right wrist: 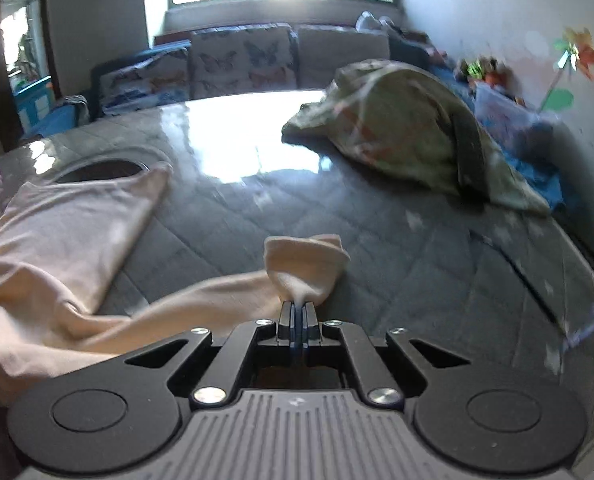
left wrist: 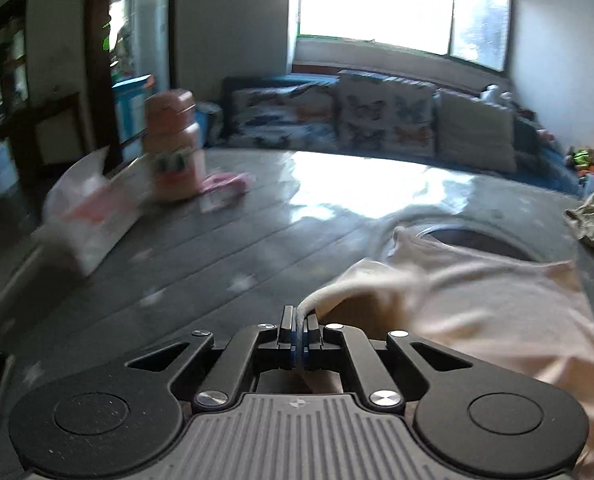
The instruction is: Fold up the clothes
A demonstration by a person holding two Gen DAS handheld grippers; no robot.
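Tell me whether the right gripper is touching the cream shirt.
Touching. The right wrist view shows the right gripper shut on a bunched fold of the cream shirt.

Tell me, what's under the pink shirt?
The grey quilted table shows all around the pink shirt, and part of a dark round hole peeks out. Anything beneath the cloth is hidden.
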